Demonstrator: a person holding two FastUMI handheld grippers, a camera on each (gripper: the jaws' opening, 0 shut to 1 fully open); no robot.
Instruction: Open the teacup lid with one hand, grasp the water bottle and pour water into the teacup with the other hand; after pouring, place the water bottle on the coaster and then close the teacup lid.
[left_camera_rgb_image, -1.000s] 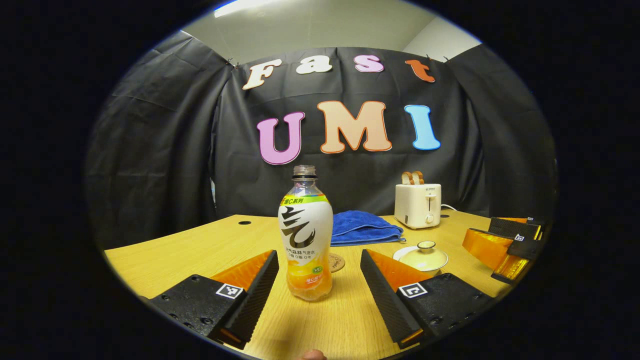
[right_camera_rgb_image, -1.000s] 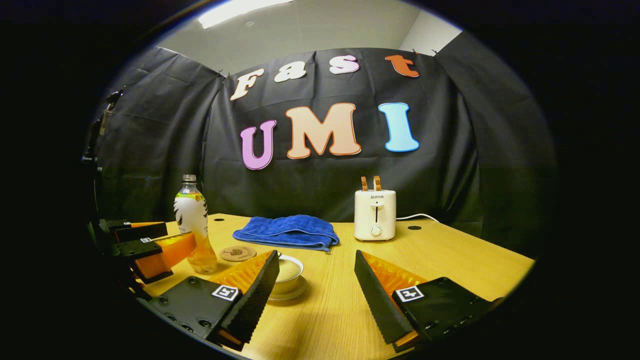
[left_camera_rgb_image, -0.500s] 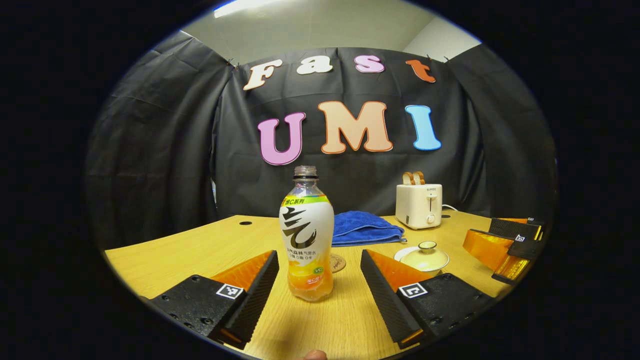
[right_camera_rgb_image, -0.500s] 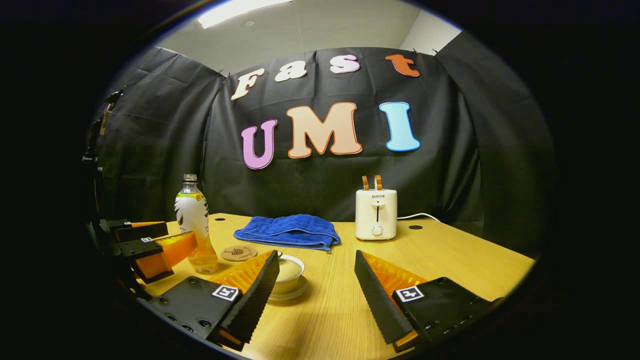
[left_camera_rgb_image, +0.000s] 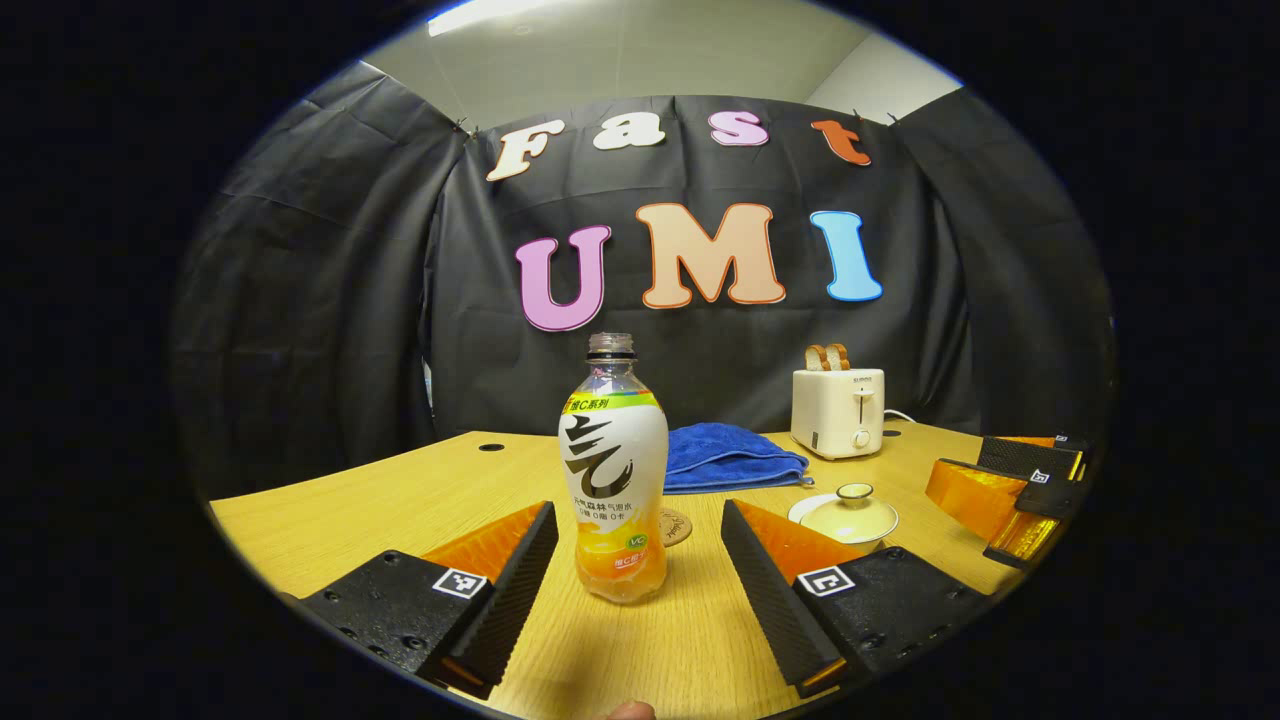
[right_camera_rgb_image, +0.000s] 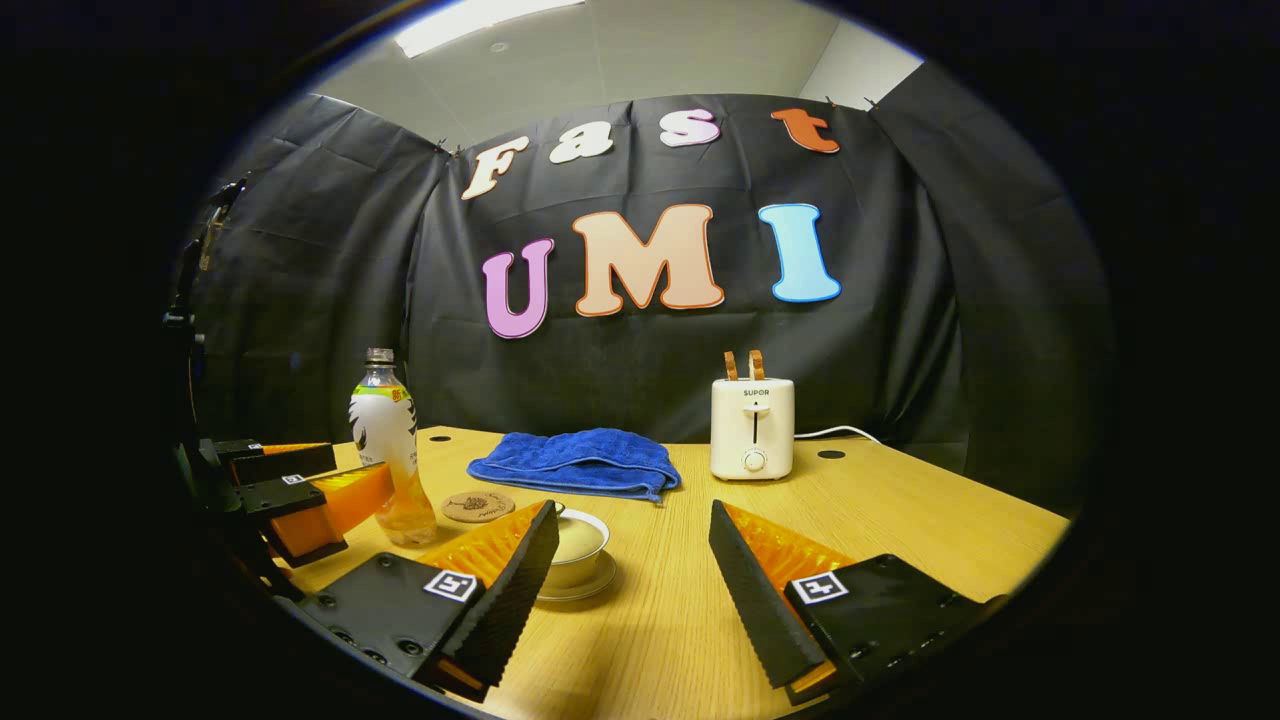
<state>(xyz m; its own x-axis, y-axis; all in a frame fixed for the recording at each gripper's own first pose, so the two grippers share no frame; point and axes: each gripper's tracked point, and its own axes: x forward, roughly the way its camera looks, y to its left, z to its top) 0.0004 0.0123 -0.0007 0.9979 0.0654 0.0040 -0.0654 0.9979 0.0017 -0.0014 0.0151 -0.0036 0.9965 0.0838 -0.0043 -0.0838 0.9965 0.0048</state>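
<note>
A capless bottle (left_camera_rgb_image: 613, 470) with a white label and orange drink stands upright on the wooden table, just ahead of my left gripper (left_camera_rgb_image: 640, 560), which is open around empty air. The bottle (right_camera_rgb_image: 385, 450) also appears at the left in the right gripper view. A cream teacup with its lid on (left_camera_rgb_image: 848, 512) sits on a saucer right of the bottle. My right gripper (right_camera_rgb_image: 630, 565) is open; its left finger hides part of the teacup (right_camera_rgb_image: 578, 545). A round cork coaster (right_camera_rgb_image: 477, 505) lies between bottle and cup, and the coaster (left_camera_rgb_image: 676, 525) peeks out behind the bottle.
A folded blue towel (right_camera_rgb_image: 575, 462) lies at the back of the table (right_camera_rgb_image: 900, 510). A cream toaster (right_camera_rgb_image: 752, 428) with two slices of bread stands to its right, with a white cord. The left gripper (right_camera_rgb_image: 290, 490) shows at the left, the right gripper (left_camera_rgb_image: 1010, 490) at the right.
</note>
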